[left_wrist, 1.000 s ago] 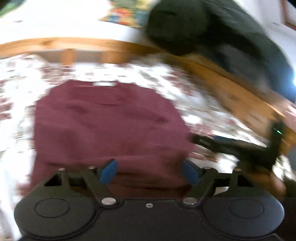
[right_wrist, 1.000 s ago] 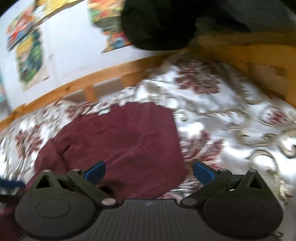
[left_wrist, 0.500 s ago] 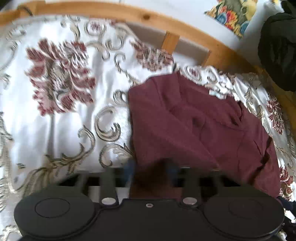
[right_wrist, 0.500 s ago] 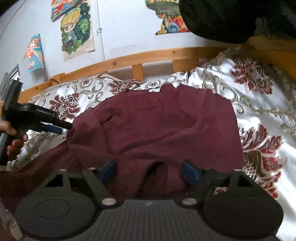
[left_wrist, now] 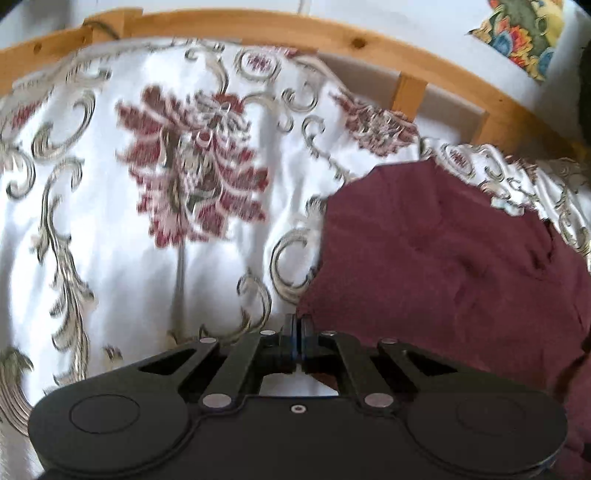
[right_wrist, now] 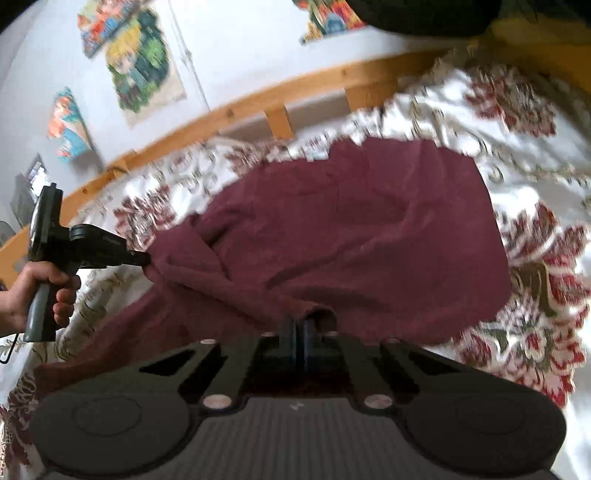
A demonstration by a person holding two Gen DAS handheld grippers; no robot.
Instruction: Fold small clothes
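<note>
A maroon garment [right_wrist: 354, 236] lies spread on the patterned bedspread [left_wrist: 155, 221]; the left wrist view has the garment [left_wrist: 443, 273] at the right. My left gripper [left_wrist: 296, 321] is shut on the garment's near left corner, and from the right wrist view that left gripper [right_wrist: 142, 258] pinches a pulled-up point of cloth at the garment's left edge. My right gripper [right_wrist: 300, 325] is shut on a fold of the near hem, the cloth bunched up between its blue pads.
A wooden bed rail [left_wrist: 258, 29] runs along the far side, with colourful posters [right_wrist: 144, 66] on the wall behind. A dark bundle [right_wrist: 424, 14] sits at the top right. A hand [right_wrist: 33, 291] holds the left gripper's handle.
Both grippers went from wide open to shut on the garment's near edge. The left one swung to the garment's left corner; the right one settled onto the hem.
</note>
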